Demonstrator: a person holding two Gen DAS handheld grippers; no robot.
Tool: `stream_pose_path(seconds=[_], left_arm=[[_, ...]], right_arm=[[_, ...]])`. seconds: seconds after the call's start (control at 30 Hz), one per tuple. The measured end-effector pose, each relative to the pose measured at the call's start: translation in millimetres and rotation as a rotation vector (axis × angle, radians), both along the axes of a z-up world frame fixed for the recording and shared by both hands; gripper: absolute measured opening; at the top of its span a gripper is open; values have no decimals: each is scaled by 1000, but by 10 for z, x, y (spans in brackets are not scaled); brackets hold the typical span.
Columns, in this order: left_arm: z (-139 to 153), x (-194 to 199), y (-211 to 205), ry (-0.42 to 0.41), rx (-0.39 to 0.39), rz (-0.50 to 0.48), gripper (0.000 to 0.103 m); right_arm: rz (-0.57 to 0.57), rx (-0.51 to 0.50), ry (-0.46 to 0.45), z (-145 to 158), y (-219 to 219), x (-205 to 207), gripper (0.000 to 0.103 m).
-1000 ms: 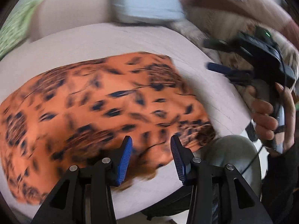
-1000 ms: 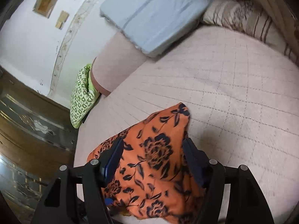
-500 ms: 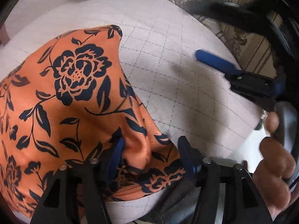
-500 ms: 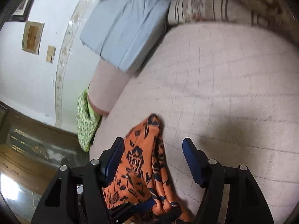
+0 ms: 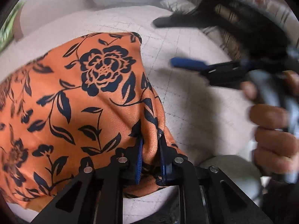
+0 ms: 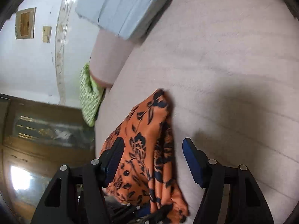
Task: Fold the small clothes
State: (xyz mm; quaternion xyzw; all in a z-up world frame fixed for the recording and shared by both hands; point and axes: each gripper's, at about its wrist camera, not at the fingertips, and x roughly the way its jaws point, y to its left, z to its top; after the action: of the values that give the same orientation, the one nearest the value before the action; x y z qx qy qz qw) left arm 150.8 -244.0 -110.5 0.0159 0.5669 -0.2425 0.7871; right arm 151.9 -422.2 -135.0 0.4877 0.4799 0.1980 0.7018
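Note:
An orange garment with a dark blue flower print [image 5: 74, 100] lies on the pale quilted bed. My left gripper [image 5: 150, 149] is shut on a pinched fold at the garment's near right corner. The fold rises between the blue pads. In the right wrist view the same garment [image 6: 147, 143] lies bunched below and between the fingers of my right gripper [image 6: 153, 160], which is open and holds nothing. The right gripper [image 5: 188, 63] also shows, blurred, above the bed at the right of the left wrist view, held in a hand [image 5: 271, 136].
The pale quilted bed [image 6: 224, 65] stretches right of the garment. A light blue pillow [image 6: 123, 7] lies at its head, a green patterned cloth [image 6: 89, 97] hangs at the far side, striped bedding [image 5: 224, 33] lies at the right. A wooden cabinet [image 6: 37, 140] stands left.
My left gripper has closed on the garment's near corner, where it was open around it. My right gripper has stayed open and shifted over the garment's right edge.

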Motion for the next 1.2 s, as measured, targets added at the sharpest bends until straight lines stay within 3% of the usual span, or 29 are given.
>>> stream_pose_path(seconds=[0.13, 0.2, 0.3, 0.33, 0.37, 0.5, 0.67, 0.77, 0.9, 1.0, 1.1, 1.2], left_arm=[[-1, 16, 110, 29, -81, 31, 13], [-1, 18, 96, 39, -90, 33, 13], [10, 19, 81, 31, -92, 27, 13], [4, 33, 82, 36, -101, 30, 13], [23, 50, 89, 42, -110, 33, 12], [73, 107, 235, 56, -170, 43, 12], [384, 61, 612, 53, -325, 55, 12], [628, 3, 1013, 40, -453, 84, 12], [950, -212, 1849, -17, -614, 164, 12], [955, -413, 2643, -37, -686, 281, 12], [839, -583, 3428, -65, -680, 407, 12], [604, -653, 4007, -39, -669, 503, 12]], right_arm=[[59, -49, 79, -157, 297, 191, 62], [91, -78, 117, -234, 410, 202, 45], [96, 3, 125, -311, 466, 149, 44], [99, 23, 123, -328, 490, 155, 40], [92, 36, 121, -349, 494, 161, 22], [82, 57, 83, -328, 474, 146, 13], [82, 67, -28, 109, 494, 126, 11], [120, -4, -117, 637, 721, 110, 11], [213, -102, -215, 1371, 1383, 134, 11], [320, -184, -257, 1774, 2202, 221, 11], [424, -232, -276, 1896, 2950, 317, 11], [543, -260, -235, 1693, 3870, 531, 11]])
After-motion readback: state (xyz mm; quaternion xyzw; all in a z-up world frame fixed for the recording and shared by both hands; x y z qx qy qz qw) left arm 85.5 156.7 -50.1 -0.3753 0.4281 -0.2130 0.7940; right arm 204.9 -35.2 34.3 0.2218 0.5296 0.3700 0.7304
